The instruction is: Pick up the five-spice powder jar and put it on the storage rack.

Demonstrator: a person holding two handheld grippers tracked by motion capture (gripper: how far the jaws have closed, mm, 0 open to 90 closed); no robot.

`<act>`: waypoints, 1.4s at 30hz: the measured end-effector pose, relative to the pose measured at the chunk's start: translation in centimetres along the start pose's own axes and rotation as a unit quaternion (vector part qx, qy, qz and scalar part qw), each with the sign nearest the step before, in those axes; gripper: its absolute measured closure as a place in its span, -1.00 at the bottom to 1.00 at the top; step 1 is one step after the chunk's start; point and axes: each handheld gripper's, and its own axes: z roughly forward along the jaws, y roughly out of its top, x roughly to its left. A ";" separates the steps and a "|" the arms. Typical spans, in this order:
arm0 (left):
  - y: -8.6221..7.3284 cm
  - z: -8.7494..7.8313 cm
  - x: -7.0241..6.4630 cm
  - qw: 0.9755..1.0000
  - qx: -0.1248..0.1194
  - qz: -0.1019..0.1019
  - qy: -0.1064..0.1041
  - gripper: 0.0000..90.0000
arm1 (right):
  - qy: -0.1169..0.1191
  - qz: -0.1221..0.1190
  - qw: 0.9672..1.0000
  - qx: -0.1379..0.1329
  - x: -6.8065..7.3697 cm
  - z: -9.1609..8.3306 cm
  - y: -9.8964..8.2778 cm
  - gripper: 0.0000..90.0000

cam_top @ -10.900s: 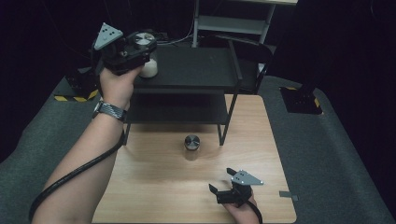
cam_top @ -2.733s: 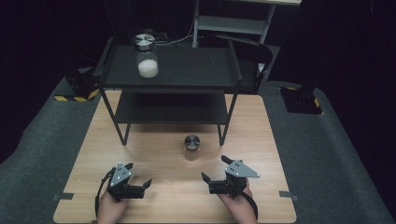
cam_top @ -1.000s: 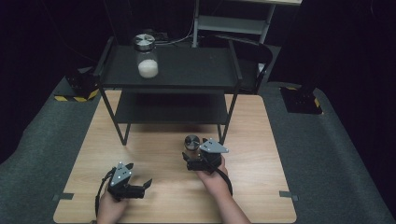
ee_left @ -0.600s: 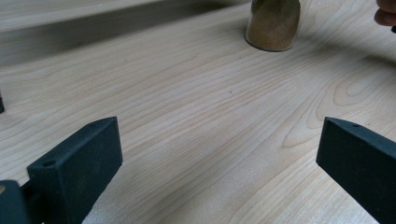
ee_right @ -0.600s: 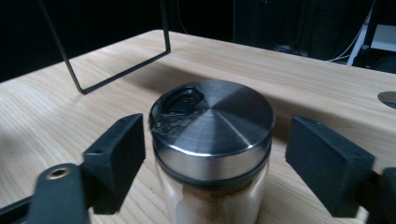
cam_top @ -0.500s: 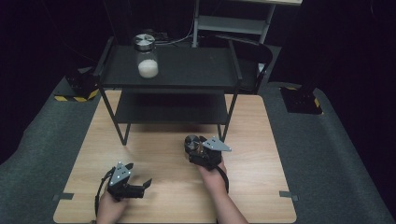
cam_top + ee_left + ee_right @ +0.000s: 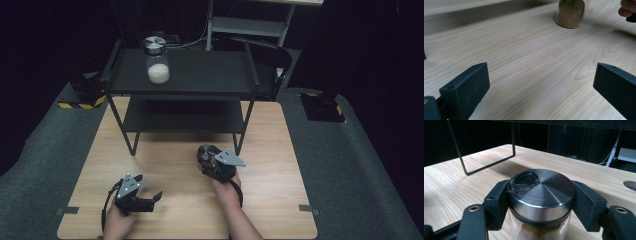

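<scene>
With its jaws just closed, the right gripper (image 7: pixel 541 202) clamps the steel lid of the spice jar (image 7: pixel 541 195) from both sides. This jar stands upright on the table (image 7: pixel 280 145) — long axis vertical, lid up — just in front of the black shelf rack (image 7: pixel 182 75), near its right front leg. A second jar (image 7: pixel 157 65) holding white grains stands on the rack's top shelf. Well apart, the left gripper (image 7: pixel 145 200) rests near the table's front edge — jaws spread, nothing between them.
</scene>
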 end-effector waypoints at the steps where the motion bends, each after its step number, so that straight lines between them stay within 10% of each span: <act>1: 0.0 0.0 0.0 1.000 0.000 -0.001 0.000 -0.98 | 0.000 0.001 1.000 -0.001 -0.1 0.0 0.0 -0.23; 20: 0.0 0.0 0.1 1.000 0.000 -0.003 -0.001 -0.98 | 0.003 -0.008 1.000 -0.017 0.3 -1.4 0.7 -0.22; 42: 0.2 0.1 -0.1 1.000 0.005 0.004 0.001 -0.98 | -0.008 -0.019 0.999 -0.029 0.4 -7.8 3.1 -0.22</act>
